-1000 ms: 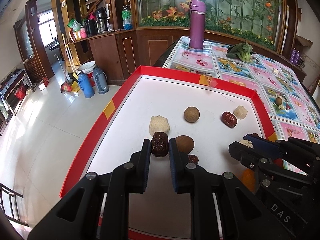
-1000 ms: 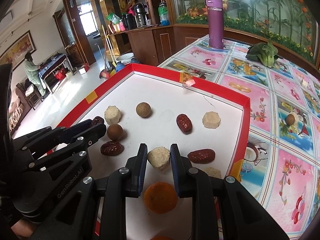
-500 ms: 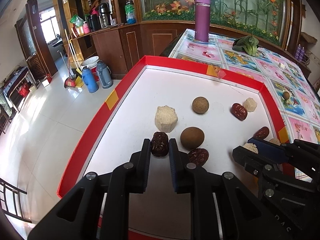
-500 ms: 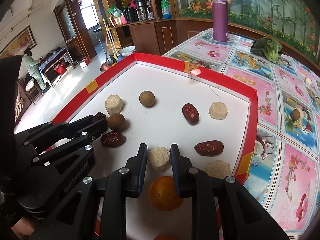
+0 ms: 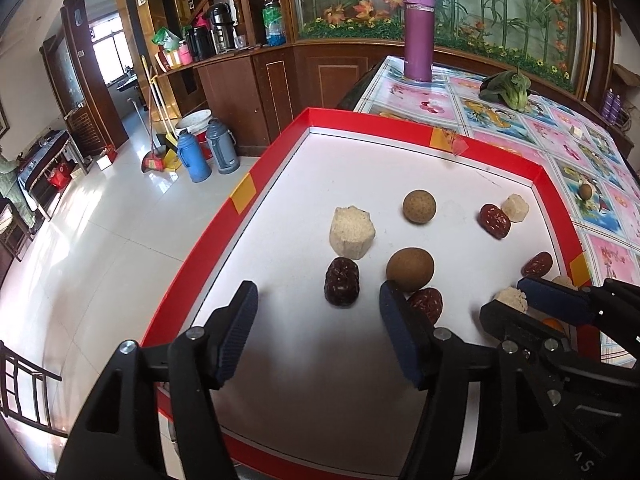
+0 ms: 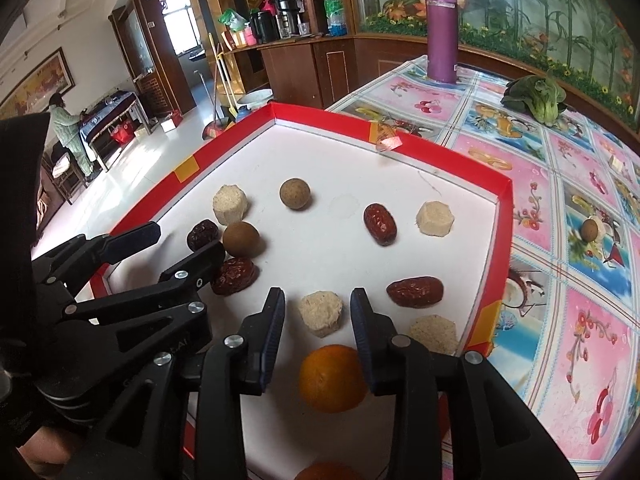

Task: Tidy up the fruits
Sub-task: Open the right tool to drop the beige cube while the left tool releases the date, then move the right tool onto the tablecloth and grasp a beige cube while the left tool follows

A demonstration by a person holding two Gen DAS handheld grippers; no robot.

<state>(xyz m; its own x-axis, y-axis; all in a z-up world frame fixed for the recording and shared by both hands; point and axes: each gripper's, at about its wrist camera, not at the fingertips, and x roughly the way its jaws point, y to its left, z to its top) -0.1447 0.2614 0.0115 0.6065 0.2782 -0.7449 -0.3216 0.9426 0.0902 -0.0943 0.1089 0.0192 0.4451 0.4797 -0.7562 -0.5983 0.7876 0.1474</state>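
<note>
Fingers of both grippers stand apart and empty: left gripper brackets a dark wrinkled date, right gripper a beige cake piece, both resting on the red-rimmed tray, apparently for sorting.

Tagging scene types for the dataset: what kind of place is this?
Probably a home living or dining room: a table with a fruit-print cloth, a big fish tank behind it, brooms and thermos flasks on the tiled floor.
</note>
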